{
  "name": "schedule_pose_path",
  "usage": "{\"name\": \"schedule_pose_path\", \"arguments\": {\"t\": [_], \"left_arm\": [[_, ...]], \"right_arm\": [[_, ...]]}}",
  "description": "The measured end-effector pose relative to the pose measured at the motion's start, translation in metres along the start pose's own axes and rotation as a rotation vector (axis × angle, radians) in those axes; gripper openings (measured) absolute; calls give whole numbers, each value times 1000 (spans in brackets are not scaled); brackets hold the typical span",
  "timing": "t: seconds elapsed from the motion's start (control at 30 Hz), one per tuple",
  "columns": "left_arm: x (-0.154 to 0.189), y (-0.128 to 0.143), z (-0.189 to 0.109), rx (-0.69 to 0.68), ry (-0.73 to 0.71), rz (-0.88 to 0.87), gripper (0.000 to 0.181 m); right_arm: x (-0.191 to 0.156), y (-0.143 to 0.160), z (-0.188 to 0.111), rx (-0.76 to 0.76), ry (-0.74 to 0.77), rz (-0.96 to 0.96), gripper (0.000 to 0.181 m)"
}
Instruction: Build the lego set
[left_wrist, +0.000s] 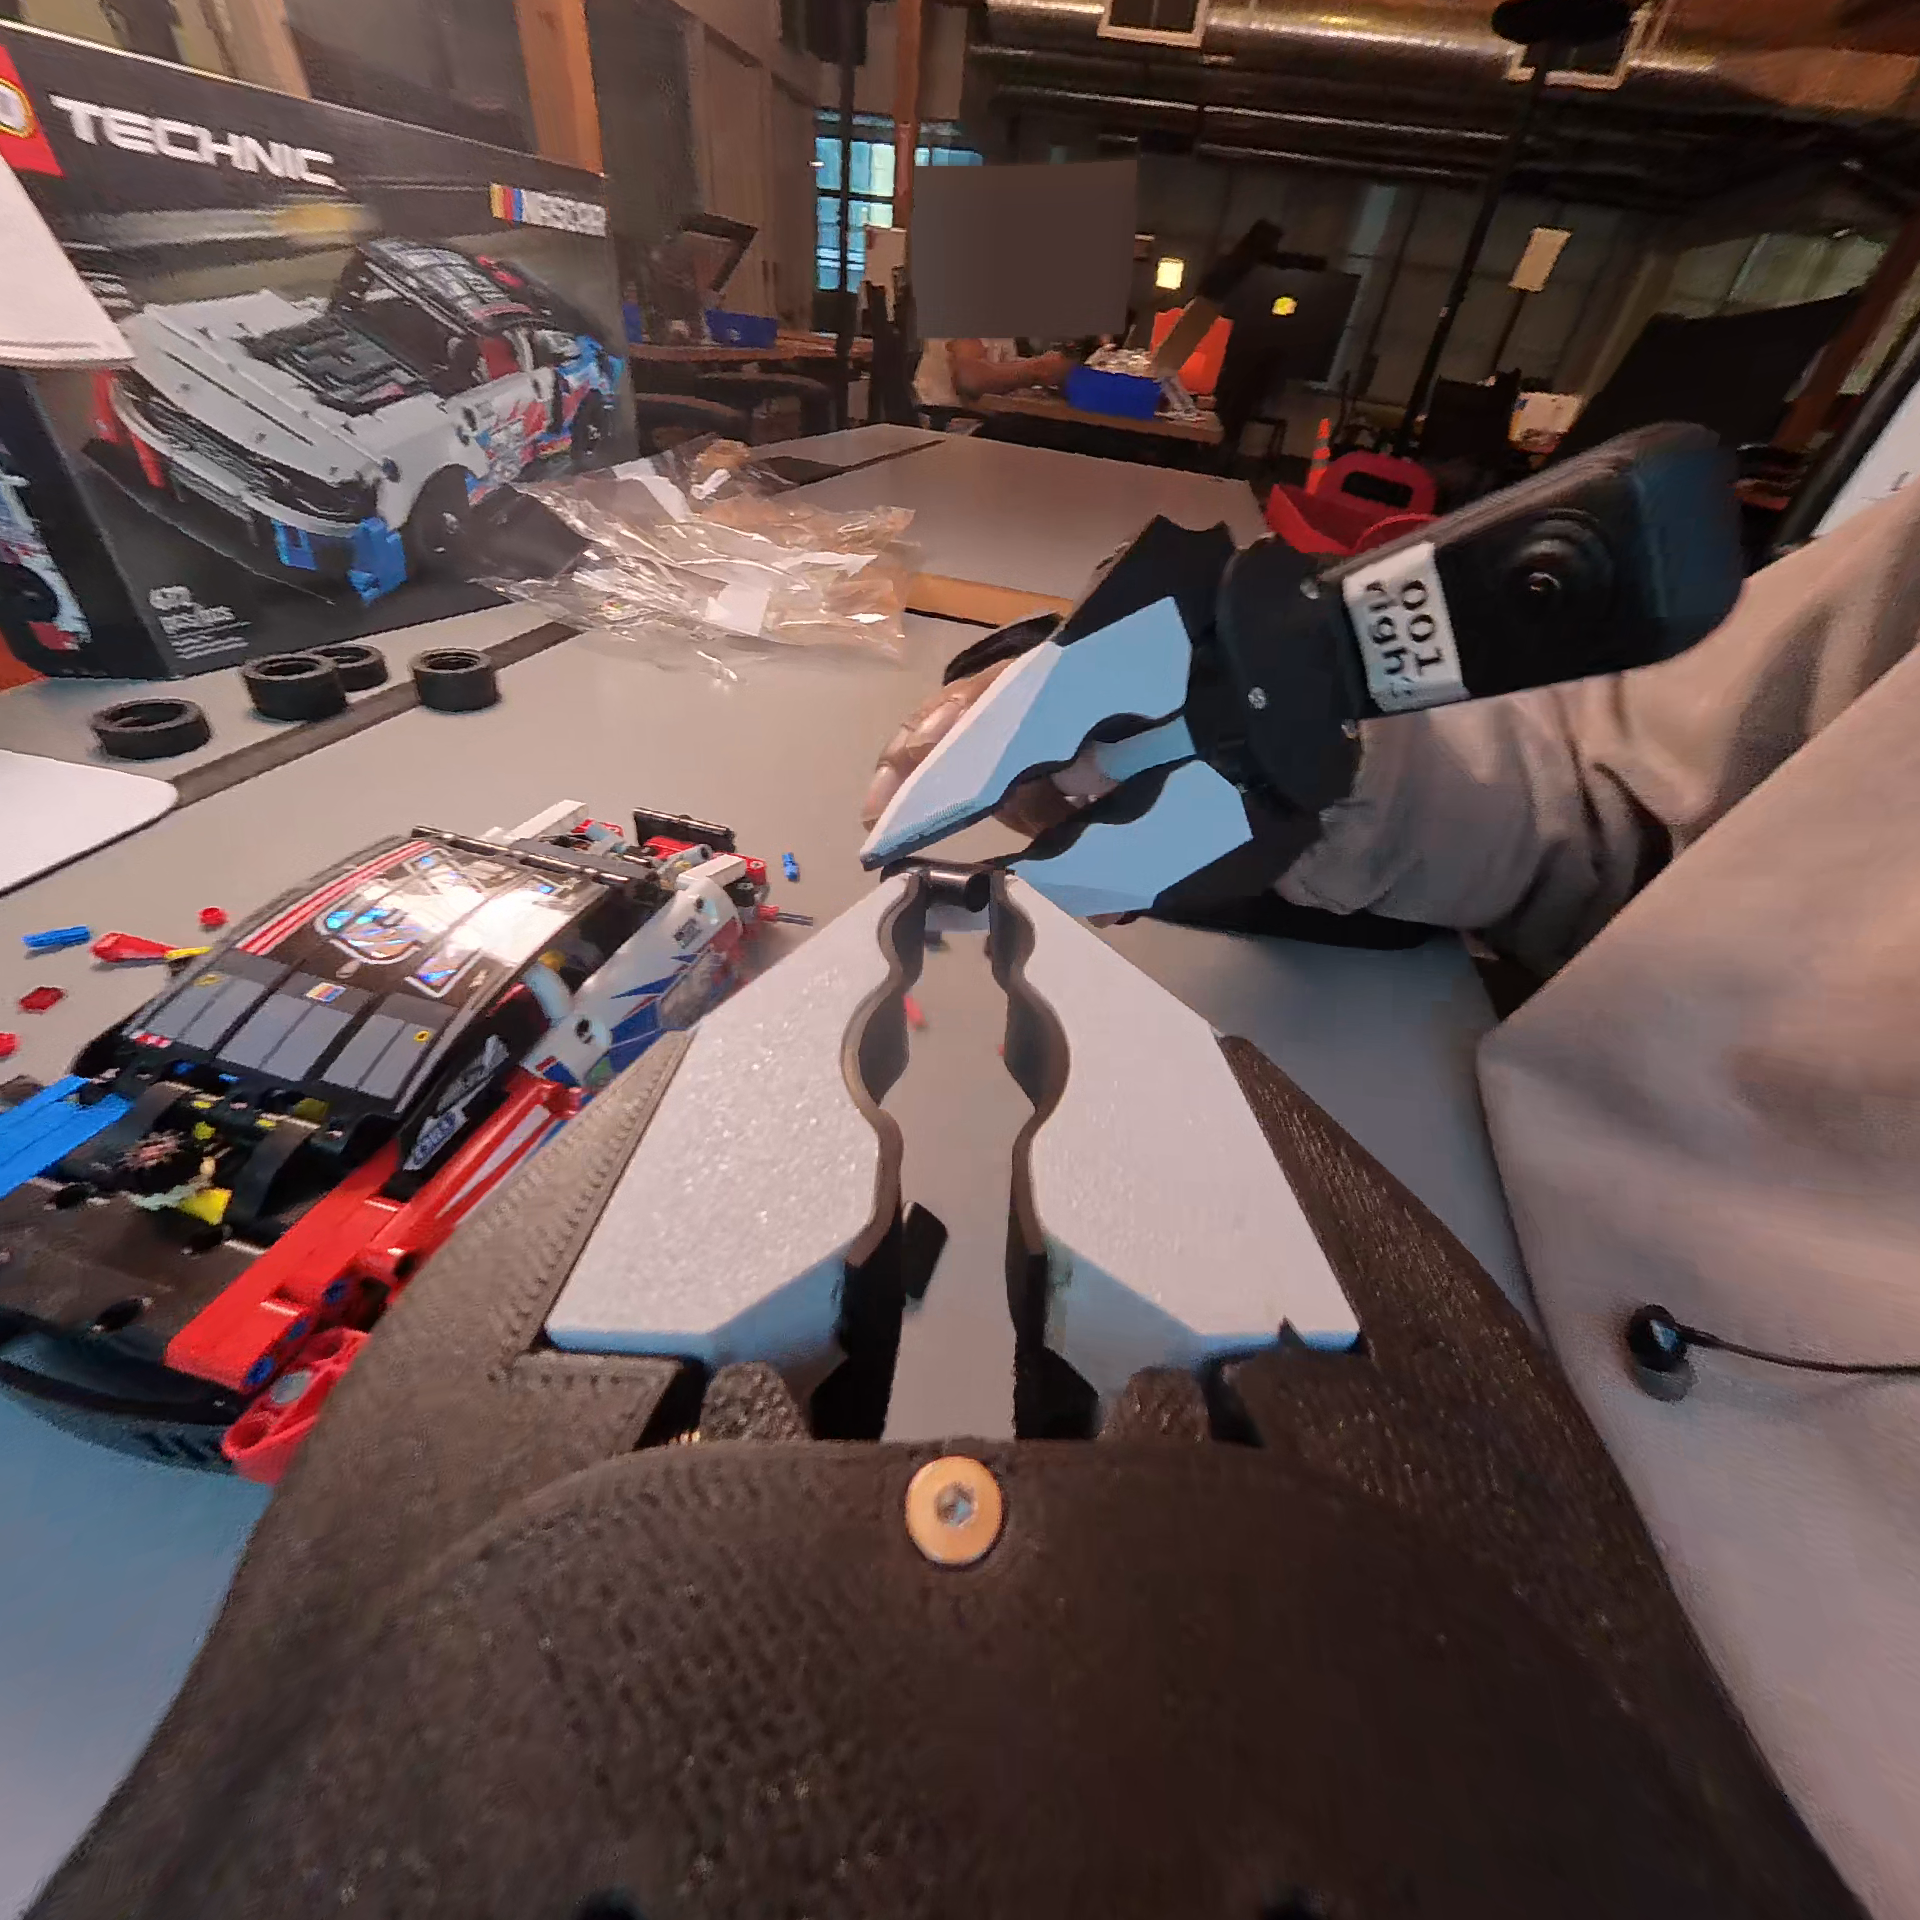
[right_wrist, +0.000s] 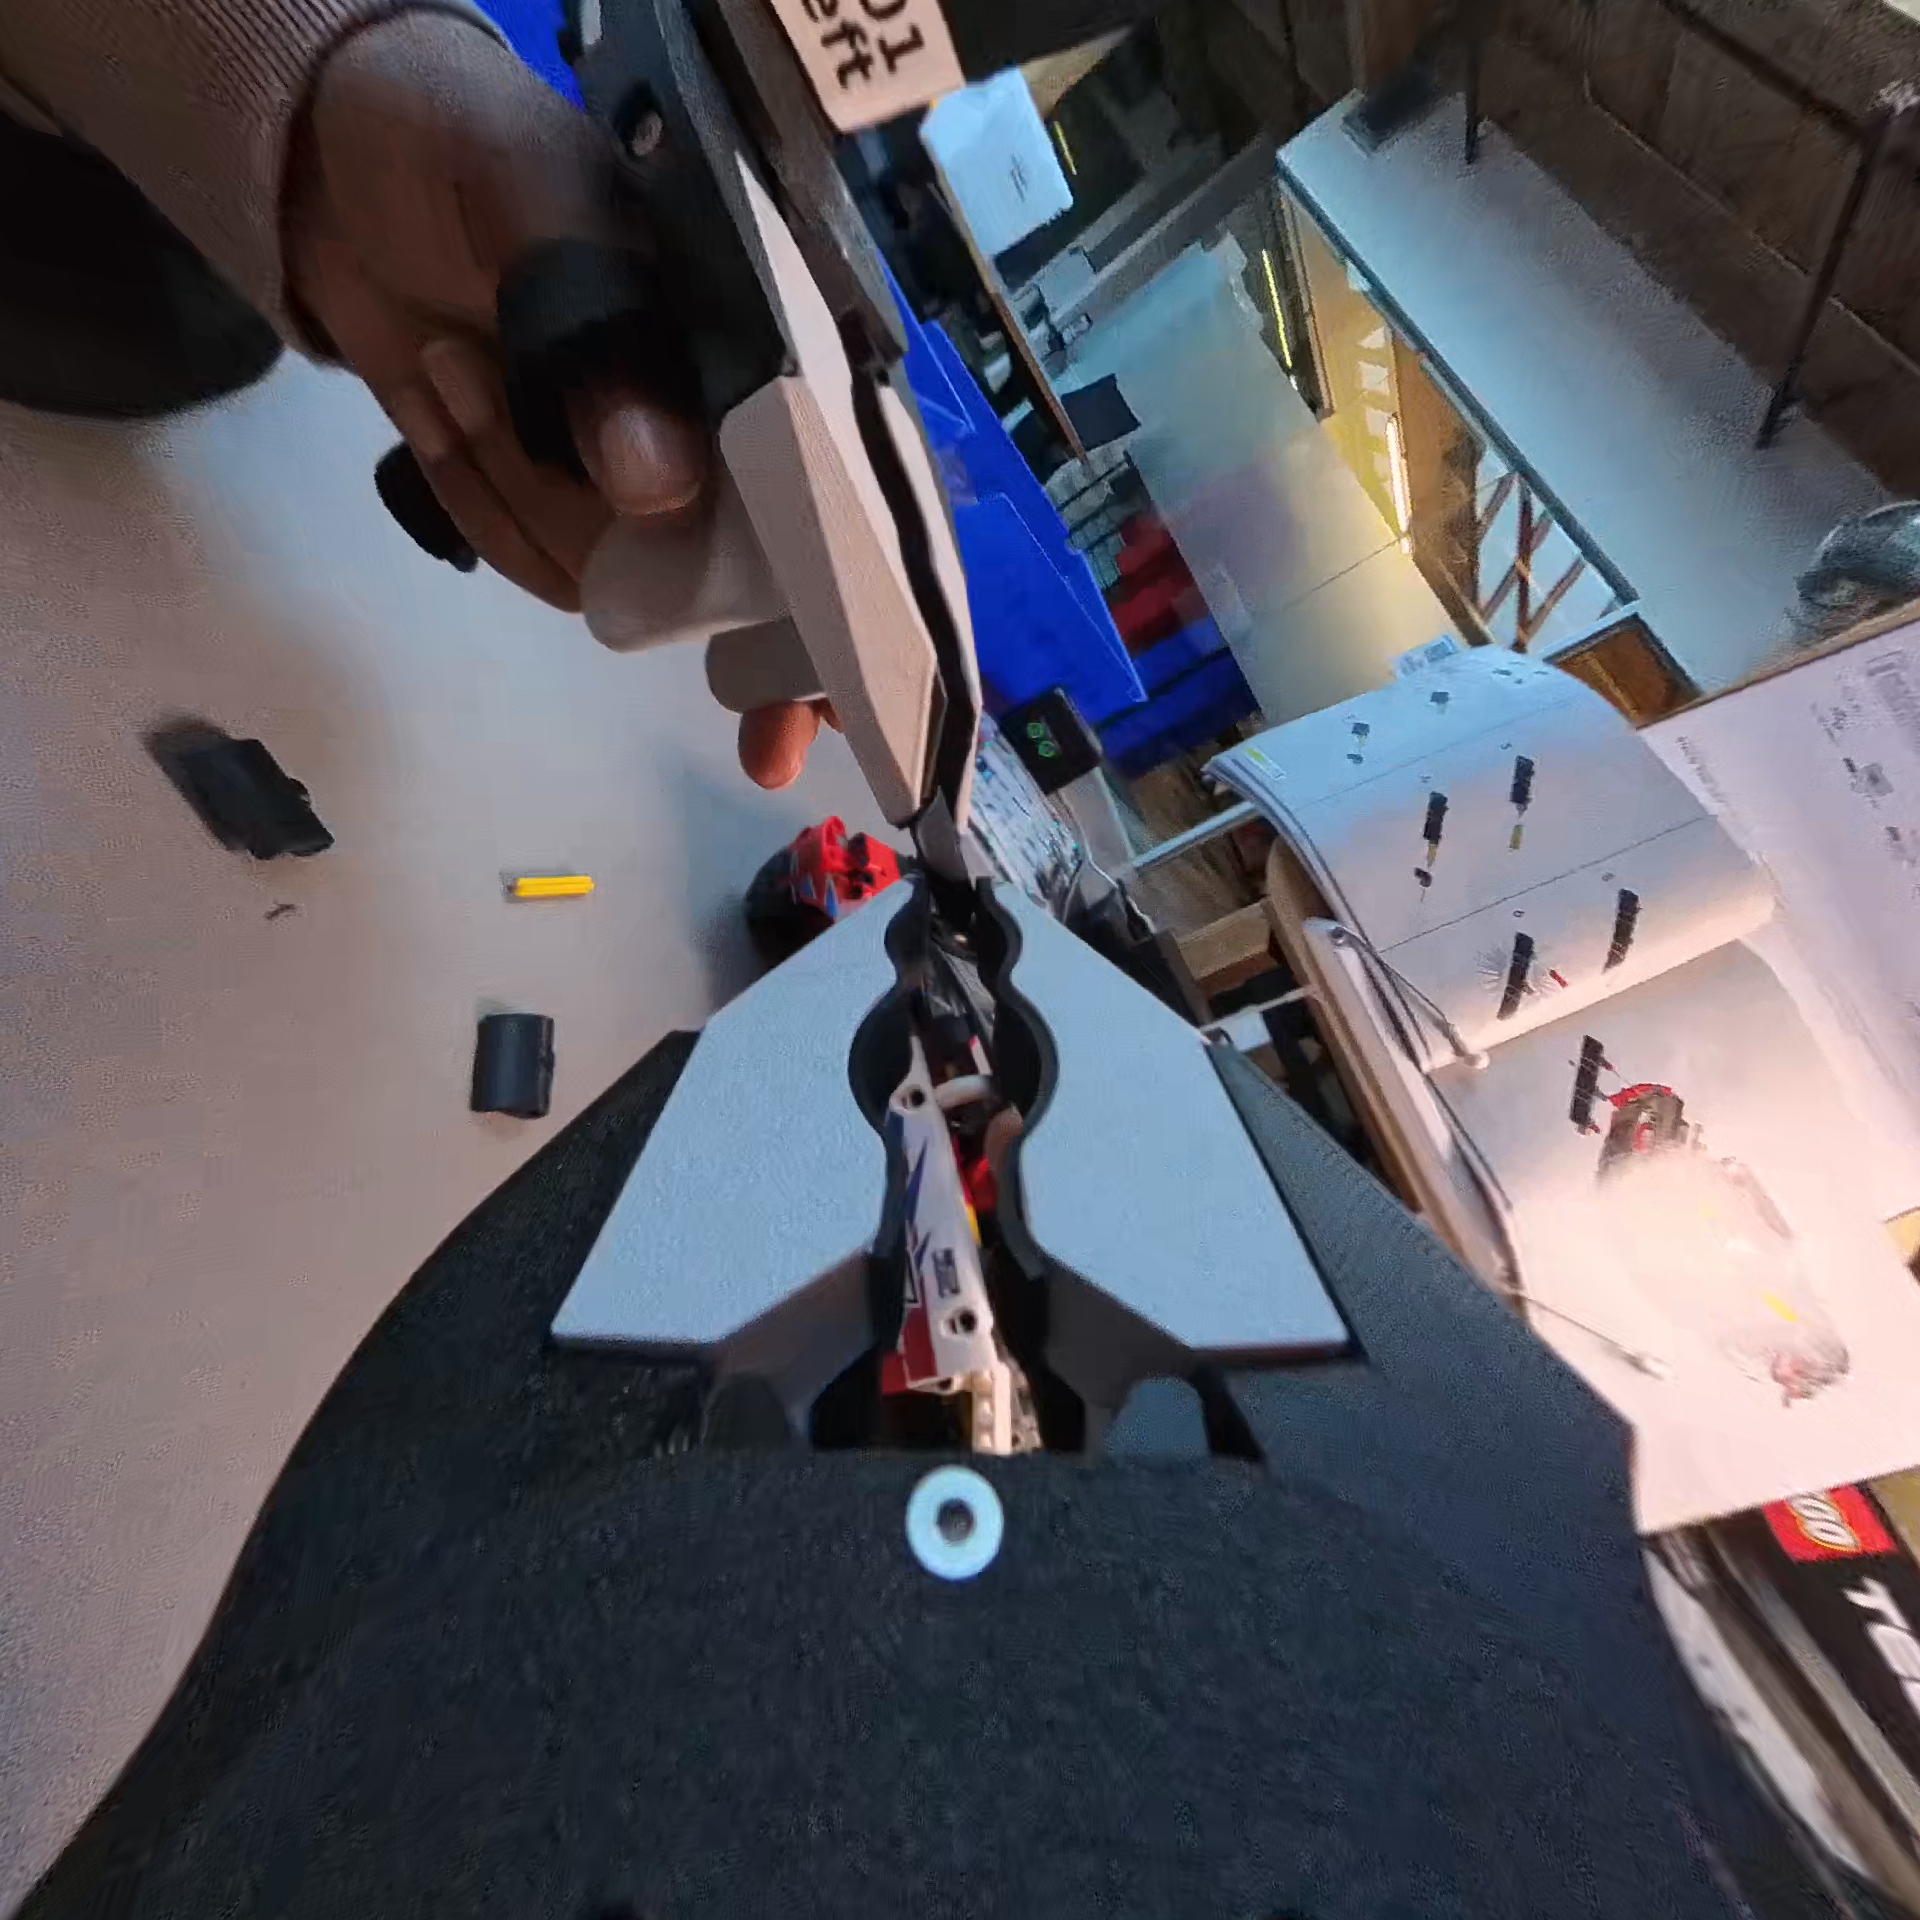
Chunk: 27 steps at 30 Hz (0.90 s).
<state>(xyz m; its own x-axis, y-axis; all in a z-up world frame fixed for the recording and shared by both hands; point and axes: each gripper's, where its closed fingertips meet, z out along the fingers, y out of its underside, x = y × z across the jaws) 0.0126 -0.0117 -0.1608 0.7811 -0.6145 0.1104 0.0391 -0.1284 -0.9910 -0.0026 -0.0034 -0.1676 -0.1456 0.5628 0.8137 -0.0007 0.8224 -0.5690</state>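
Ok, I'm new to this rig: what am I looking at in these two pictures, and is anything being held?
There is no robot arm. A person holds a two-finger tool in each hand, and each picture comes from a camera on one tool, looking along its fingers.

In the left wrist view, the left tool sits at the bottom, pinching a small black piece at its tips. The other tool meets it tip to tip from the upper right.

The right wrist view is the reverse: the right tool is below, and a hand brings the left one down from above. I cannot tell whether the right tool also grips.

On the grey table are the unfinished car, four loose tyres, the set's box and an open instruction booklet.
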Motion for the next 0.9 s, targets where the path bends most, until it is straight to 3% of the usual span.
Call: {"name": "schedule_pose_path", "arguments": {"t": [0.17, 0.3, 0.4, 0.9], "left_arm": [[17, -3, -11, 48, 202, -99, 10], [27, -11, -20, 110, 312, -130, 10], [30, -12, -23, 127, 338, -122, 10], [48, -10, -22, 125, 394, -69, 10]], "right_arm": [[-9, -18, -11, 150, -225, 356, 9], [-11, -34, -22, 281, -473, 762, 35], [-5, -41, -26, 359, -559, 951, 37], [-16, -53, -32, 400, -659, 1011, 17]]}}
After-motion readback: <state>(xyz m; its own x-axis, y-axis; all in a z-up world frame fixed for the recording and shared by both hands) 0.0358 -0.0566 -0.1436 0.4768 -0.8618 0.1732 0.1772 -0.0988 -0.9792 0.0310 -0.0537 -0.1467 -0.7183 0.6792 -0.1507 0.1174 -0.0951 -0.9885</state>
